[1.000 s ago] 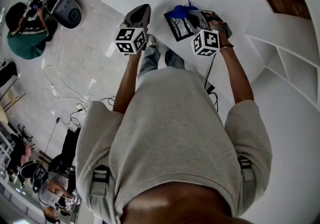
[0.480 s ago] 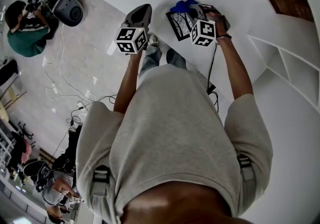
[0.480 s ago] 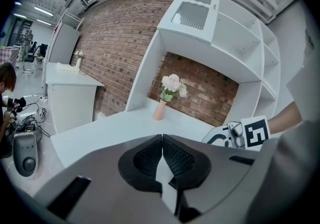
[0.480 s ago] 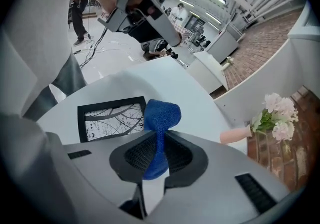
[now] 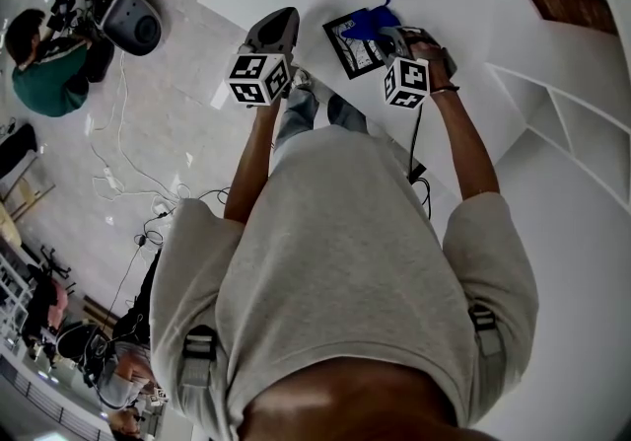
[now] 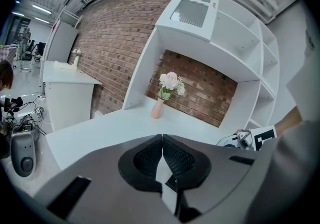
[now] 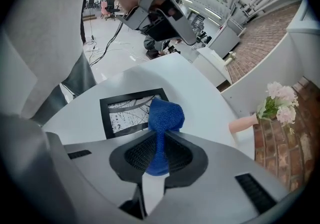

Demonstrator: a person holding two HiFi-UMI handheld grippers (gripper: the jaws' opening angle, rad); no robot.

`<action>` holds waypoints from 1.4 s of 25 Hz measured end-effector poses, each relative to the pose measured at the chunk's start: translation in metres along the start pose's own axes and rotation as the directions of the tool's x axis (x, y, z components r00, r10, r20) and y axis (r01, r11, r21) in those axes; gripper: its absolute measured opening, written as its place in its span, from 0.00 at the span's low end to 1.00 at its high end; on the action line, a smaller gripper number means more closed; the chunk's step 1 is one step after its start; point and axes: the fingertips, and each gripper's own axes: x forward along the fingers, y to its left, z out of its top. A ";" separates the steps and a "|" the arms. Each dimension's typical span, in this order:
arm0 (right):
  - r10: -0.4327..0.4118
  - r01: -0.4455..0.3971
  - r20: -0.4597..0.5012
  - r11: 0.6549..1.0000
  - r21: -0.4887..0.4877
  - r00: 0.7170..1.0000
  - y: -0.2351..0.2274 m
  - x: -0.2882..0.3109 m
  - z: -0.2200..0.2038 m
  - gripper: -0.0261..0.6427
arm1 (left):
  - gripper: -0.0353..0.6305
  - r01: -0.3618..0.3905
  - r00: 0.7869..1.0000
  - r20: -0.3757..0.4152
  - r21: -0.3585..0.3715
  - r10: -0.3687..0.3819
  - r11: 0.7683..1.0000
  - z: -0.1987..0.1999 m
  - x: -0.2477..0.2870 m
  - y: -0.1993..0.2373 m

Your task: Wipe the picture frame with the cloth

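A black picture frame (image 7: pixel 128 113) with a black-and-white print lies flat on the white table (image 7: pixel 185 80); in the head view the picture frame (image 5: pixel 347 43) is near the table's front edge. My right gripper (image 7: pixel 161 132) is shut on a blue cloth (image 7: pixel 163 118), whose bunched end rests on the frame's right side. The blue cloth (image 5: pixel 371 23) covers the frame's far corner in the head view, in front of my right gripper (image 5: pixel 387 33). My left gripper (image 6: pixel 162 142) is shut with nothing in it, held off to the left of the frame, its body (image 5: pixel 273 33) above the table edge.
A pink vase of pale flowers (image 6: pixel 165 94) stands at the back of the table by a brick wall. White shelving (image 6: pixel 235 42) rises on the right. Cables and a grey device (image 5: pixel 132 21) lie on the floor to the left, near a seated person (image 5: pixel 44 59).
My right gripper and the cloth have shifted across the frame, first toward me and left, then back out to the frame's far right corner. The left gripper has stayed put.
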 end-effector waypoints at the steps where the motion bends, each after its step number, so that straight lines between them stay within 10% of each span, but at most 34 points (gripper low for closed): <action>1: 0.003 -0.003 -0.002 1.000 0.002 1.000 0.004 -0.002 -0.003 0.13 | 0.08 0.002 1.000 -0.001 0.000 -0.002 1.000 0.000 0.001 -0.001; 25: 0.037 -0.034 -0.039 0.996 0.083 0.999 0.084 -0.042 -0.044 0.13 | 0.08 0.027 1.000 -0.005 0.013 -0.027 1.000 -0.006 0.008 -0.019; 35: -0.063 0.060 0.009 0.977 0.206 0.998 0.049 -0.056 -0.035 0.13 | 0.08 0.033 0.999 0.014 0.025 -0.033 0.999 0.001 0.004 -0.028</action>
